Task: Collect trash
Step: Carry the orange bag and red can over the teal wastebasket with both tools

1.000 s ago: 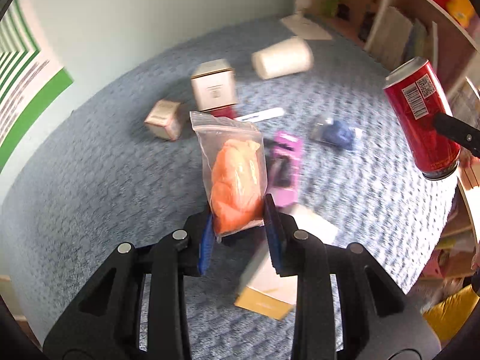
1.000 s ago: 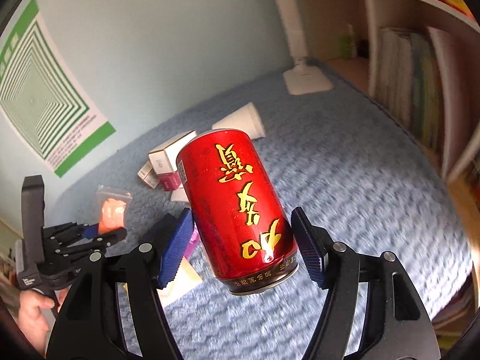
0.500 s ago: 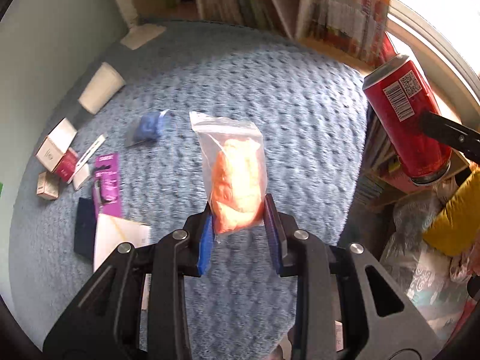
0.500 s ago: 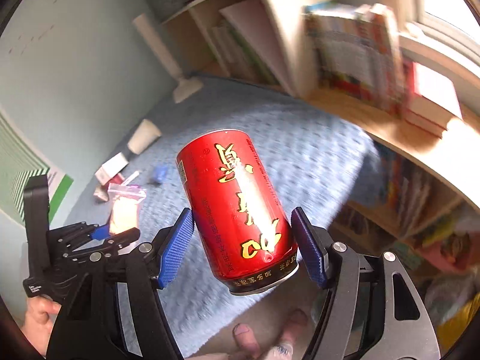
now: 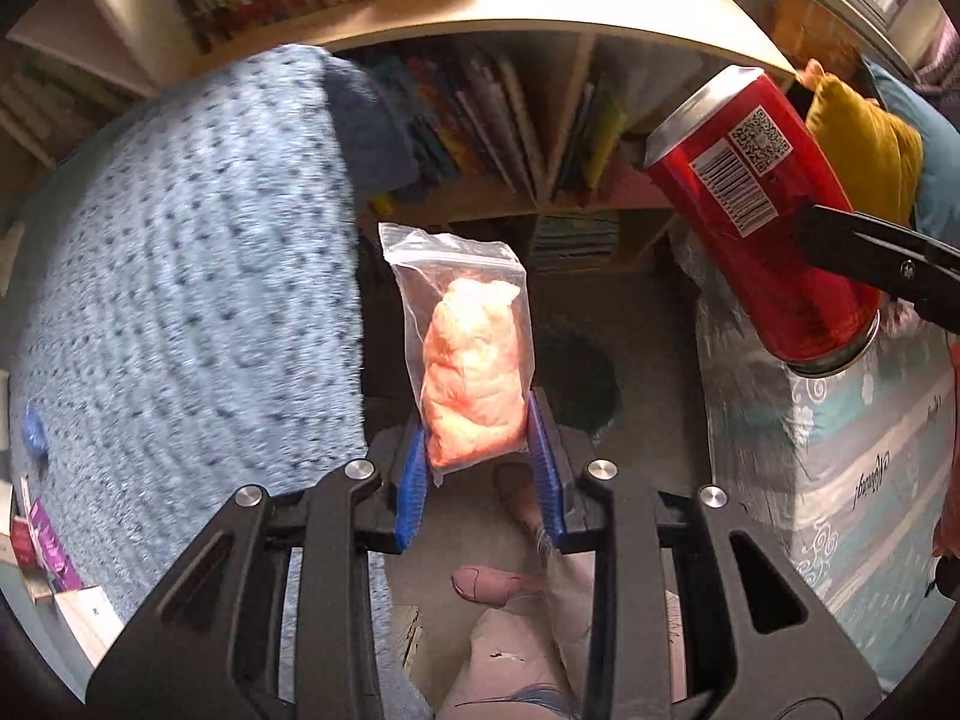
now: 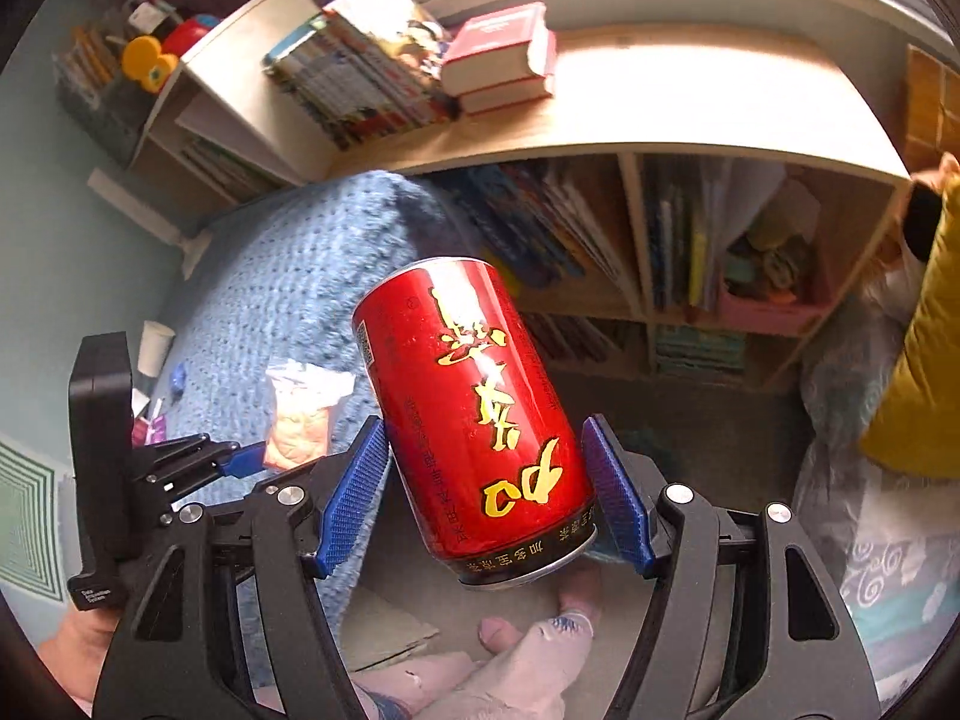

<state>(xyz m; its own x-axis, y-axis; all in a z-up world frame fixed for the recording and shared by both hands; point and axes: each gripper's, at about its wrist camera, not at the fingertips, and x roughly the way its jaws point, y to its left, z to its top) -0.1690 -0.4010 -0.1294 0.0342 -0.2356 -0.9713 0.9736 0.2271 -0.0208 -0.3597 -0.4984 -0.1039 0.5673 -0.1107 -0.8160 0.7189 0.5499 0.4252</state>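
Left gripper (image 5: 477, 468) pinches a clear plastic zip bag of orange stuff (image 5: 465, 354) upright; right gripper (image 6: 486, 492) clamps a tilted red drink can (image 6: 474, 414).

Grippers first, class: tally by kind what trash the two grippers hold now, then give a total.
Cans: 1, the red can in the right gripper.
Plastic bags: 1, the bag in the left gripper.
Total: 2.

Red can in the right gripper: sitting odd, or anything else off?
The red can sits tilted between the right gripper's pads, upside down by its lettering, held near its lower end. The plastic bag in the left gripper is pinched at its bottom. No spill or damage shows.
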